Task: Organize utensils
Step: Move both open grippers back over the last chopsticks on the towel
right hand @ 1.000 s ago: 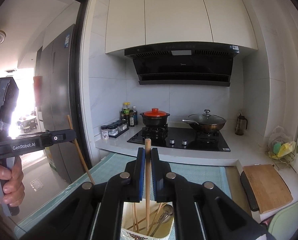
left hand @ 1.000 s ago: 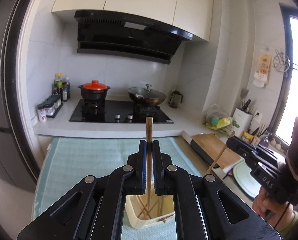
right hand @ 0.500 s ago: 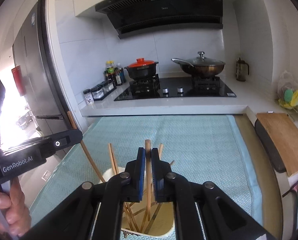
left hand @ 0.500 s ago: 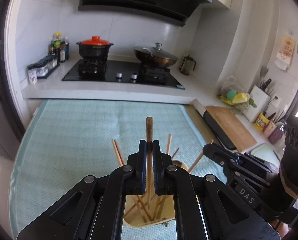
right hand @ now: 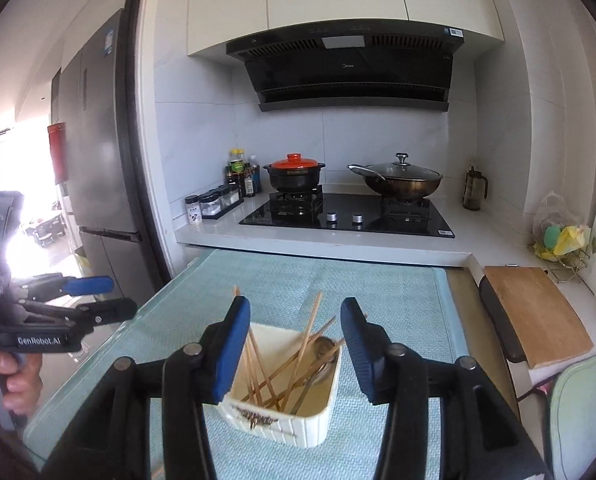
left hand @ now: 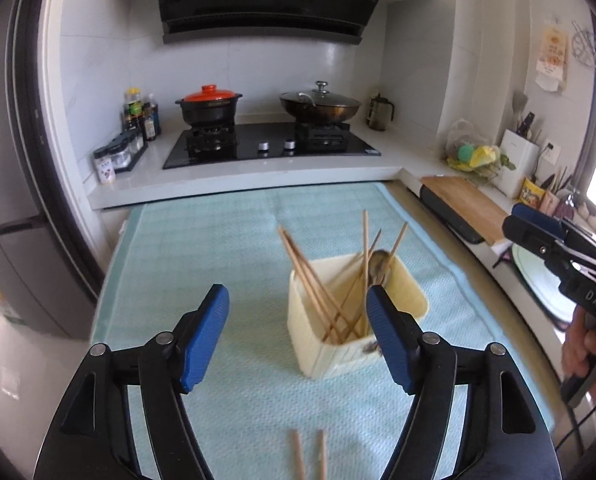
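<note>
A cream ribbed utensil container [left hand: 326, 360] [right hand: 282, 428] stands on the pale green mat [left hand: 218, 248] [right hand: 378, 288]. Several wooden chopsticks [left hand: 318, 284] [right hand: 310, 332] lean in it, along with a metal spoon [right hand: 324, 354]. My left gripper [left hand: 298, 304] hangs just short of the container, jaws opening, nothing between its blue pads [left hand: 206, 340]. My right gripper [right hand: 296, 312] hovers over the container's near side, jaws opening, nothing gripped. Each gripper also shows in the other's view: the right gripper [left hand: 538, 236], the left gripper [right hand: 98, 296]. Two chopstick ends [left hand: 308, 456] show under the left gripper.
Behind the mat runs a white counter with a black hob [right hand: 346, 216], a red-lidded pot [right hand: 294, 172] and a lidded wok [right hand: 402, 180]. Spice jars [right hand: 210, 204] stand at its left. A wooden cutting board [right hand: 534, 312] lies on the right, a fridge [right hand: 98, 168] on the left.
Each gripper was shut on one upright chopstick. Both came down over the container and opened, and no chopstick is left between either pair of jaws.
</note>
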A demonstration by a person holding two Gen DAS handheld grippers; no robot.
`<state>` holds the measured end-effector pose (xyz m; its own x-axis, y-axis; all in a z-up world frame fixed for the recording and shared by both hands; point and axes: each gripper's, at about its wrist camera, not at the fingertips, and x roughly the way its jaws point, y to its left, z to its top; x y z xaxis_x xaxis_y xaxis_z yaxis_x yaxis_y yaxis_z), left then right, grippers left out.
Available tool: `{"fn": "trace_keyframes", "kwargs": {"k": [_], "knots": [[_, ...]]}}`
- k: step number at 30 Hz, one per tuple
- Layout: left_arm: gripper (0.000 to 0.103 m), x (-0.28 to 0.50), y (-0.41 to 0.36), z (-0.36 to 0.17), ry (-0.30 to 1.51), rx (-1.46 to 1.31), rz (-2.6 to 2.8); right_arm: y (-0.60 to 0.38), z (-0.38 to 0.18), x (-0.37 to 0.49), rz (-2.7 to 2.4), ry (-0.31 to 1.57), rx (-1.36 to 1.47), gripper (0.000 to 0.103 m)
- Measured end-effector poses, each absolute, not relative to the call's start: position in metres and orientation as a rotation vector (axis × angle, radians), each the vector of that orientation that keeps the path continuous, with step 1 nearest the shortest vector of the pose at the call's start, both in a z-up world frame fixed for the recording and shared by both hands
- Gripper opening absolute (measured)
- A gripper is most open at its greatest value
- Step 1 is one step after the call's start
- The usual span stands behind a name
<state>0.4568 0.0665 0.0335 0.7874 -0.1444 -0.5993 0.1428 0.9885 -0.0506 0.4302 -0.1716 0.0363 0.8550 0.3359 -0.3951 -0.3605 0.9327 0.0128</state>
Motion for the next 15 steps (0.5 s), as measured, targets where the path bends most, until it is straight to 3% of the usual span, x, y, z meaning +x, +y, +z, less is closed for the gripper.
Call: {"fn": "trace_keyframes", "kwargs": {"k": [7, 15], "knots": [[0.08, 0.357, 0.116, 0.01, 0.676, 0.101, -0.075, -0.181, -0.015, 0.333, 0.37, 0.428, -0.189, 0.048], [0.082, 0.298, 0.142, -0.056, 0.721, -0.018, -0.005, -0.194, -0.095, 0.279, 0.237, 0.499, -0.178, 0.048]]}}
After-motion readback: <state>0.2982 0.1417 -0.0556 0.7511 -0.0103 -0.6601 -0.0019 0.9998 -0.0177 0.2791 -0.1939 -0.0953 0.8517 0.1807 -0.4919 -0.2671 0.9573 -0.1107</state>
